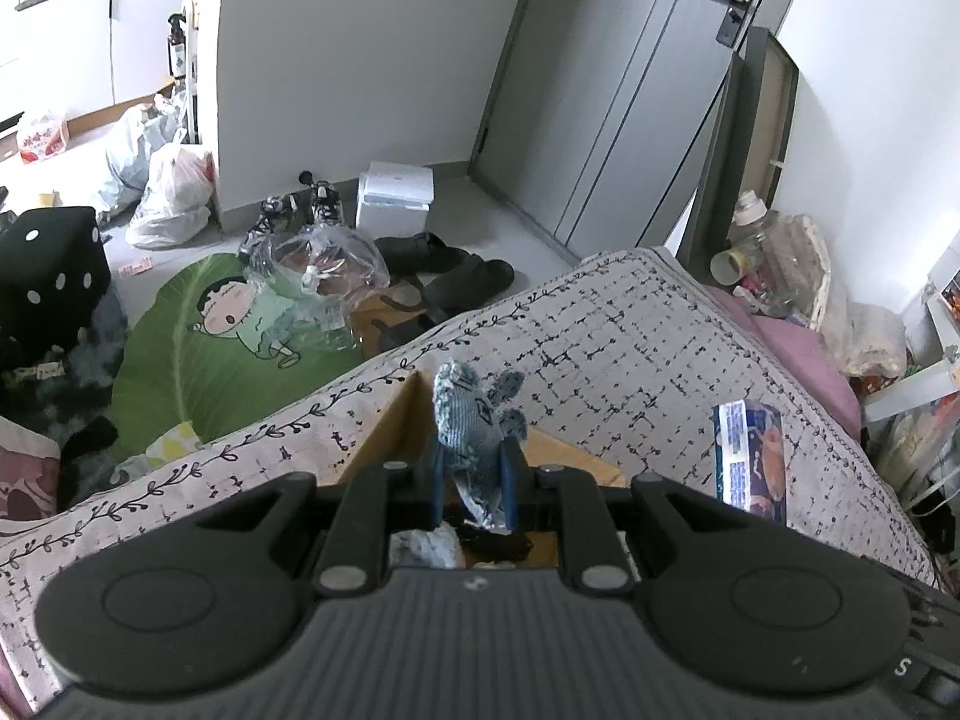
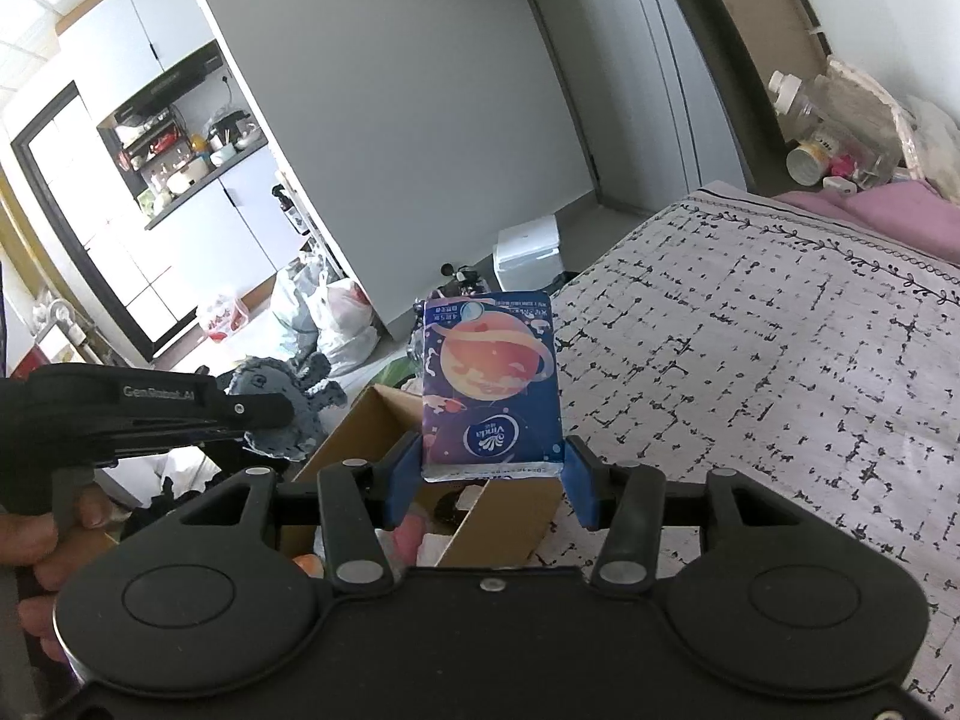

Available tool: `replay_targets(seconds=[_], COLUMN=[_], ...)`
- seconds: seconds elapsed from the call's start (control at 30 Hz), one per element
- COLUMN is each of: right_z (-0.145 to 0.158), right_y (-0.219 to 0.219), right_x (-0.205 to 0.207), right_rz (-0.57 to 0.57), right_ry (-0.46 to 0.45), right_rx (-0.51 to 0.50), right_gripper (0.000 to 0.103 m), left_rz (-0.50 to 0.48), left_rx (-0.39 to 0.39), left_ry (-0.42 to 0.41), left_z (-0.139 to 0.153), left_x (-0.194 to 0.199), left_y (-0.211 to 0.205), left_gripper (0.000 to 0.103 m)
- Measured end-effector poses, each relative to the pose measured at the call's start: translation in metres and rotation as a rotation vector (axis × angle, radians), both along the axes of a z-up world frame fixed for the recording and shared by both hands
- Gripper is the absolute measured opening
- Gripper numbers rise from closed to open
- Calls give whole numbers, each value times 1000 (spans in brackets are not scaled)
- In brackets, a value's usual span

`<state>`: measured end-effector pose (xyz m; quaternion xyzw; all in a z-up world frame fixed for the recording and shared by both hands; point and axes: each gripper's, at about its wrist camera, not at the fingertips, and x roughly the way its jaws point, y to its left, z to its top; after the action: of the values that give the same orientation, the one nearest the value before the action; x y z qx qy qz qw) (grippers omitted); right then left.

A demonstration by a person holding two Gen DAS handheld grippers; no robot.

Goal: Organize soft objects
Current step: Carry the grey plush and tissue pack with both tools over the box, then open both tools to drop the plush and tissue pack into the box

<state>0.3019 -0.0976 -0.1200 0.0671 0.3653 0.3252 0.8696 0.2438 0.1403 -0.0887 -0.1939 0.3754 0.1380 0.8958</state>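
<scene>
Bedspread is lying beneath; my left gripper is clamping the knitted toy, head toward twelve; my right gripper is clamping the tissue pack, long axis twelve-to-six.

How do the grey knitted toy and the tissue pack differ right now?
The knitted toy is grey-blue, lumpy and ribbed; the tissue pack is flat, rectangular and glossy with a planet print. The left gripper pinches the toy narrowly; the right gripper spans the wider pack. Both are held upright above the cardboard box.
</scene>
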Motion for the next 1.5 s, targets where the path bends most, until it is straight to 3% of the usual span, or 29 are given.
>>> replay_targets(seconds=[0.57,0.97,1.13,1.33,1.5], right_z=[-27,-34,-36,-28,-19], right_y=[45,69,74,66,50], right_x=[6,0,-4,-5,-4], right_rz=[61,98,109,101,81], right_ry=[42,30,2,22,49], right_rx=[-73,-98,-113,-102,-72], right_gripper=[49,50,61,61,62], left_rz=[-1,10,3,4,13], left_rx=[-38,-11,-5,26,40], left_ry=[108,124,115,116,110], left_z=[-53,-44,-34,-24,-14], left_x=[39,41,35,19,4], left_y=[24,32,28,20,15], left_gripper=[19,29,36,54,77])
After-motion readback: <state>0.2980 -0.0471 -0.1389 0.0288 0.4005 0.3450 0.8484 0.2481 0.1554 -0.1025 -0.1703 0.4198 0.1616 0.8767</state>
